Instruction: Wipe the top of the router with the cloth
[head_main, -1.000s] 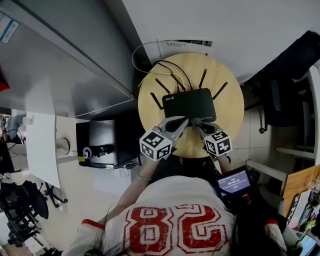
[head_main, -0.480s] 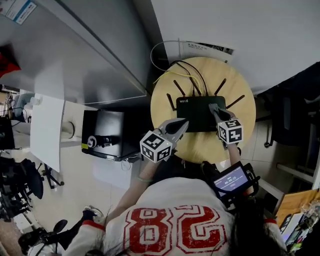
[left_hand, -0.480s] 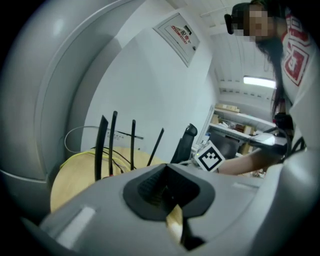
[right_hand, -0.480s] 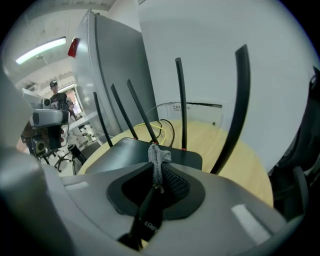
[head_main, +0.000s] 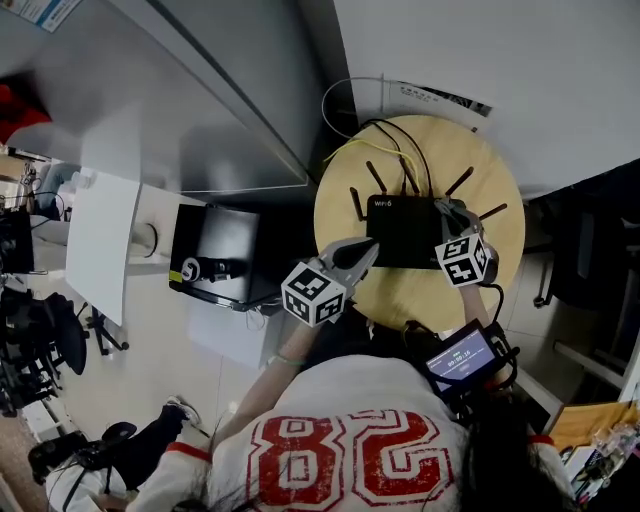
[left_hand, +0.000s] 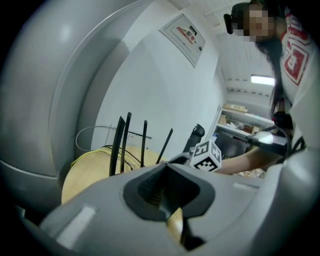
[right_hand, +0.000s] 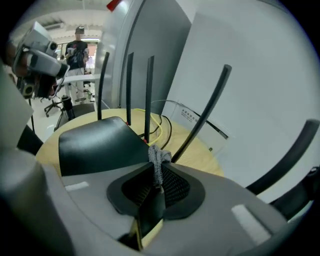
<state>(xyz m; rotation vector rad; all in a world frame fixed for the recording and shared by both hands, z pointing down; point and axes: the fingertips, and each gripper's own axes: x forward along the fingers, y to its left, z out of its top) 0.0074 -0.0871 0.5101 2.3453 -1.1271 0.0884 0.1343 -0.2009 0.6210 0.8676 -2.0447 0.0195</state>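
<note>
The black router lies on a round wooden table with its antennas standing up. My right gripper hovers over the router's right end, shut on a small grey cloth that sticks up between the jaws. In the right gripper view the router's top spreads to the left of the right gripper, with antennas behind it. My left gripper rests at the router's front left edge, shut with nothing in it. In the left gripper view the left gripper faces the antennas.
Yellow and black cables run off the table's far side toward the wall. A black box stands on the floor left of the table. A screen device sits by the person's right arm. Dark chairs stand at right.
My right gripper has travelled with the cloth from the router's front edge across its top to the right end. The left gripper has stayed at the front left edge.
</note>
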